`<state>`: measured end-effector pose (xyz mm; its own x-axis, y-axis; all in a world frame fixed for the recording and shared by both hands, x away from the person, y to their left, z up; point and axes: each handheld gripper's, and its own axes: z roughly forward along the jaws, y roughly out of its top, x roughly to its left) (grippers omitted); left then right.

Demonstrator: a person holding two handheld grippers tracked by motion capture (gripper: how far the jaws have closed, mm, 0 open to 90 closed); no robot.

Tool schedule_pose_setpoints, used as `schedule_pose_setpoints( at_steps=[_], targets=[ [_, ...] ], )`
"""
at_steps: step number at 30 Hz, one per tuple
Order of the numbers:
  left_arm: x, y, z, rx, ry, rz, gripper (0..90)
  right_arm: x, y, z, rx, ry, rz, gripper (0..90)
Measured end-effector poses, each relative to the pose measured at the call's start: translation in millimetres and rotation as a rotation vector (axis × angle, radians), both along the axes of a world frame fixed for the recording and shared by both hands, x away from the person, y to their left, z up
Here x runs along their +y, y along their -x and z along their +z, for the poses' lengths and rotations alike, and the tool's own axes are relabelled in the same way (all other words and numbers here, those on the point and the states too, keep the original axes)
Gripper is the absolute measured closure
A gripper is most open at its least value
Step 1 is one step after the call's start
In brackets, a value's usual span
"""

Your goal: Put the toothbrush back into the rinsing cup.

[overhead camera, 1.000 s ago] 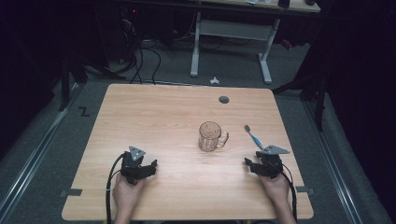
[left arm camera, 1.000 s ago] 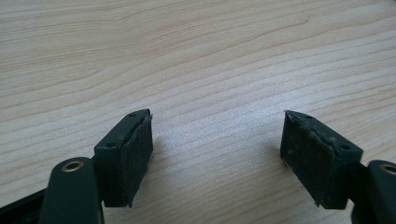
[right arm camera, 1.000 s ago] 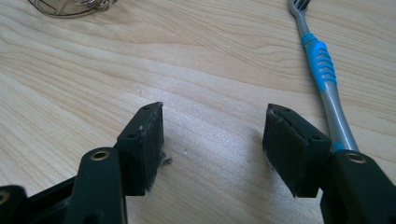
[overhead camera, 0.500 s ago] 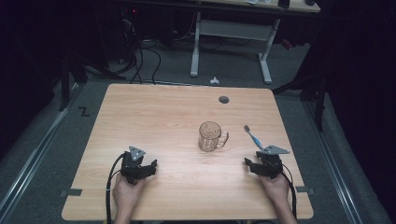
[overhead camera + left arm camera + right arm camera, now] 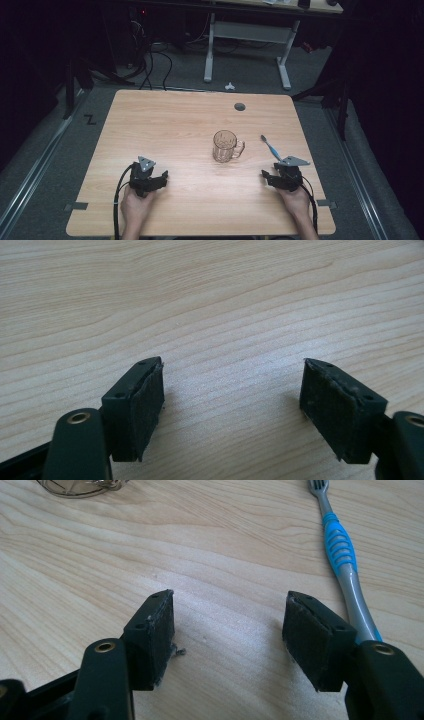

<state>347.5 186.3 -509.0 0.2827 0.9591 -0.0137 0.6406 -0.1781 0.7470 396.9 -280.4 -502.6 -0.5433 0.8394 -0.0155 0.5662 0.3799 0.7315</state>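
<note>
A: Dark room, grey floor, cables and a white-legged desk frame behind. Light wooden table (image 5: 175, 125), a round grommet hole (image 5: 240, 106) near its far edge.

B: Tongs?

A: Left gripper (image 5: 159, 181) at about 7 o'clock of the table centre, in the left hand (image 5: 135, 205). Jaws spread wide, bare wood between them in the left gripper view (image 5: 232, 390). Right gripper (image 5: 267, 179) at about 5 o'clock, in the right hand (image 5: 297, 200); jaws likewise apart, gripping nothing (image 5: 230, 630).

B: Objects?

A: Clear glass mug (image 5: 226, 146), upright, handle toward 3 o'clock, near table centre, between the two grippers and farther from the person. Blue-and-grey toothbrush (image 5: 270, 146) flat on the wood, at 12 o'clock of the right gripper, just beside it. In the right gripper view its handle (image 5: 345, 570) runs past the right-hand jaw, outside the gap; contact, cannot tell.
</note>
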Motion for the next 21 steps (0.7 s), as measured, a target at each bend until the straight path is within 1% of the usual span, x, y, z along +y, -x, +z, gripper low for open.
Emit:
schedule_pose_setpoints(
  at_steps=[4,6,8,10,14,16,21],
  targets=[
    [0.0,-0.1,0.0,0.0,0.0,0.001,26.2,0.1,0.8,-0.1,-0.001,-0.002,0.0,38.7],
    [-0.1,-0.2,0.0,0.0,0.0,0.002,26.2,-0.6,0.9,0.0,0.0,-0.006,0.002,40.7],
    [-0.1,-0.4,0.0,0.0,0.0,0.003,26.2,-1.7,3.0,0.2,-0.003,-0.008,-0.019,45.4],
    [-0.1,-0.5,0.0,0.0,-0.001,0.002,26.1,-3.4,3.9,0.3,-0.001,-0.021,-0.033,45.4],
    [-0.1,-0.5,0.0,0.0,-0.001,0.001,26.1,-4.6,8.0,0.6,-0.005,-0.045,-0.029,48.2],
    [-0.1,-0.5,0.0,0.0,-0.001,0.001,26.0,-4.8,10.8,0.8,-0.012,-0.047,-0.024,49.3],
    [-0.1,-0.4,0.0,0.001,-0.001,0.001,26.0,-8.3,17.0,2.7,-0.009,-0.052,-0.02,51.3]
  ],
)
